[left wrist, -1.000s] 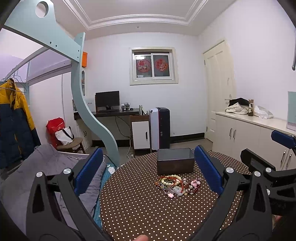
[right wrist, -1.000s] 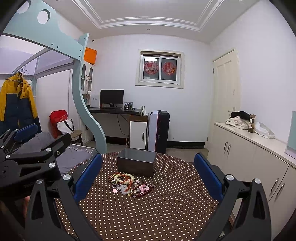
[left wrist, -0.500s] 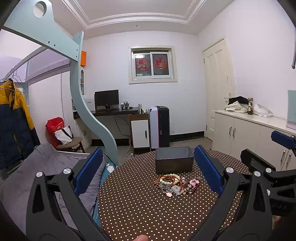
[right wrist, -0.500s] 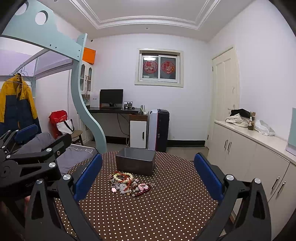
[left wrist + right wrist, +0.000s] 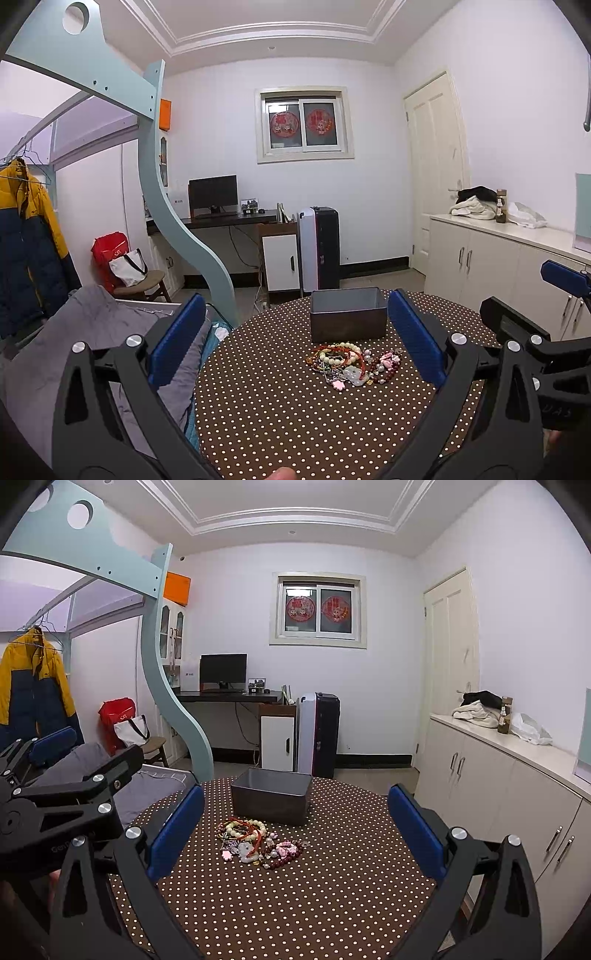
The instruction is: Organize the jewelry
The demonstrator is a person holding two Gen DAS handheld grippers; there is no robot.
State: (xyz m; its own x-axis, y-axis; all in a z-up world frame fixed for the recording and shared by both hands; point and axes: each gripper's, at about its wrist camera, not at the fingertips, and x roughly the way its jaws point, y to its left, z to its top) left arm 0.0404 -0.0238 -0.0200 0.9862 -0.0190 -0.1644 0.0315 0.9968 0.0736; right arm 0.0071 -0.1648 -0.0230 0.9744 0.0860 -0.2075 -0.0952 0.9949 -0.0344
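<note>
Centre-frame in both wrist views, on the dotted table: jewelry heap just before the dark box, stretched left-right. Left gripper and right gripper both spread wide, empty, similarly near.

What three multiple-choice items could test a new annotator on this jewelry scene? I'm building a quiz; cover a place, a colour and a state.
1. Where does the jewelry pile lie?
A. inside the box
B. on the table in front of the box
C. on the cabinet counter

2. What colour are the table's dots?
A. white on brown
B. black on yellow
C. red on green

3. How do the jaws of the right gripper stand?
A. shut on a bracelet
B. shut, holding nothing
C. open, holding nothing

Answers:
1 B, the pile sits on the table just before the grey box.
2 A, white dots cover the brown cloth.
3 C, both blue pads stand wide apart above the table.
</note>
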